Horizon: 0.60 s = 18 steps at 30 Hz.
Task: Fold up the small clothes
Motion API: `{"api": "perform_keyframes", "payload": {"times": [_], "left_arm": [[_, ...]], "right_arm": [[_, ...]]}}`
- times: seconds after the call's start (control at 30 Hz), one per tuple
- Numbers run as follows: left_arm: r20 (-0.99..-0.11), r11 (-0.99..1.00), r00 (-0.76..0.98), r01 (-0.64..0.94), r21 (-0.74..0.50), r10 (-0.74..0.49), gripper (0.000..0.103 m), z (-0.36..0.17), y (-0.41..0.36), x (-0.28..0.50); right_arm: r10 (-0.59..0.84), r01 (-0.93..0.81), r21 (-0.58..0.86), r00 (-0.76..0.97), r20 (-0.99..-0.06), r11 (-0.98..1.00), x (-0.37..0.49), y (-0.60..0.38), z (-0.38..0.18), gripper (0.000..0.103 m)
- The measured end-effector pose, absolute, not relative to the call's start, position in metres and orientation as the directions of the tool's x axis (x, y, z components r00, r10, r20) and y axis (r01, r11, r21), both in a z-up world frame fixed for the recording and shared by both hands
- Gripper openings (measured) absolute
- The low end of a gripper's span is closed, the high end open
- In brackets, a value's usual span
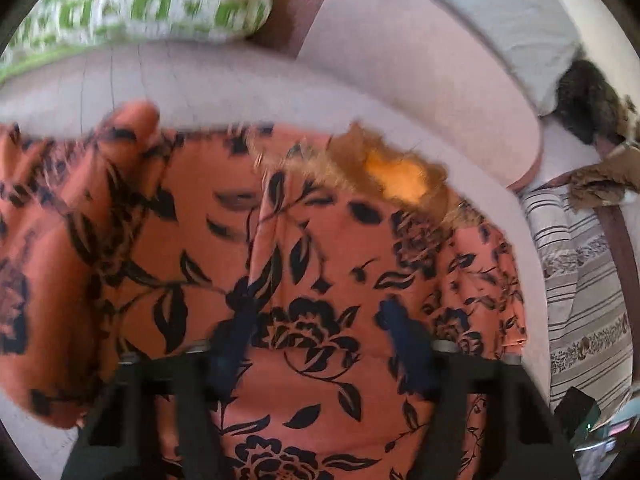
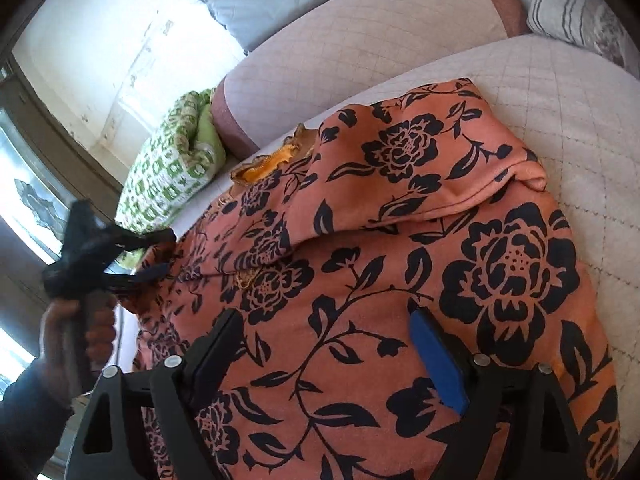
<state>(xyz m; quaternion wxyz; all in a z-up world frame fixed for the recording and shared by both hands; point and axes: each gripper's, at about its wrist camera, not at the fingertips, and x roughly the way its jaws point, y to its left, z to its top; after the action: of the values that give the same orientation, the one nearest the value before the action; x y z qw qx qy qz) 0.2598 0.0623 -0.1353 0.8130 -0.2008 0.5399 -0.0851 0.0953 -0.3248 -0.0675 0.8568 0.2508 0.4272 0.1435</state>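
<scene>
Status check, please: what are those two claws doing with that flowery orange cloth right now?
Left claw open, right claw open, neither gripping. Orange floral garment partly folded on sofa. Nothing blocking.

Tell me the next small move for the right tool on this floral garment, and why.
Probably lower the right tool and close on the floral garment: its jaws stand open above the cloth, gripping nothing, while one flap already lies folded over. The left tool also looks open.

So it's a pale quilted bed (image 2: 560,92) carrying everything. An orange garment with black flowers (image 2: 400,240) is spread right on it, a green-and-white pillow (image 2: 168,176) at the edge, maybe a striped cushion (image 1: 580,280) too.
</scene>
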Motion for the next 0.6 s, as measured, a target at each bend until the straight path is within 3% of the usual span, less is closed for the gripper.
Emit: {"api": "perform_keyframes", "payload": {"times": [0.13,0.17,0.2,0.4,0.47,0.53,0.57,0.6], "left_arm": [[-0.846,0.907,0.42,-0.11,-0.407,-0.329,0.053,-0.144,0.068,0.254],[-0.849,0.904,0.418,-0.129,-0.407,-0.322,0.042,-0.146,0.072,0.253],[-0.866,0.916,0.417,-0.161,-0.368,-0.275,0.012,-0.147,0.076,0.252],[-0.859,0.947,0.458,-0.102,-0.306,-0.228,0.005,-0.131,0.076,0.242],[-0.854,0.941,0.457,-0.093,-0.324,-0.249,0.009,-0.129,0.075,0.24],[-0.869,0.944,0.438,-0.117,-0.308,-0.23,0.036,-0.136,0.076,0.243],[-0.875,0.947,0.433,-0.127,-0.296,-0.215,0.054,-0.139,0.078,0.242],[-0.863,0.941,0.448,-0.12,-0.317,-0.233,0.054,-0.139,0.08,0.24]], "right_arm": [[0.467,-0.036,0.558,0.593,-0.656,0.829,0.095,-0.322,-0.069,0.09],[0.468,-0.037,0.559,0.593,-0.655,0.828,0.095,-0.322,-0.068,0.09],[0.469,-0.037,0.56,0.593,-0.654,0.828,0.095,-0.323,-0.068,0.09],[0.471,-0.036,0.563,0.593,-0.653,0.825,0.093,-0.321,-0.068,0.09],[0.471,-0.036,0.564,0.594,-0.651,0.825,0.093,-0.322,-0.068,0.09],[0.47,-0.036,0.562,0.594,-0.653,0.826,0.093,-0.321,-0.068,0.09],[0.471,-0.037,0.563,0.595,-0.652,0.826,0.093,-0.321,-0.068,0.09],[0.472,-0.037,0.564,0.595,-0.65,0.825,0.092,-0.322,-0.068,0.09]]}}
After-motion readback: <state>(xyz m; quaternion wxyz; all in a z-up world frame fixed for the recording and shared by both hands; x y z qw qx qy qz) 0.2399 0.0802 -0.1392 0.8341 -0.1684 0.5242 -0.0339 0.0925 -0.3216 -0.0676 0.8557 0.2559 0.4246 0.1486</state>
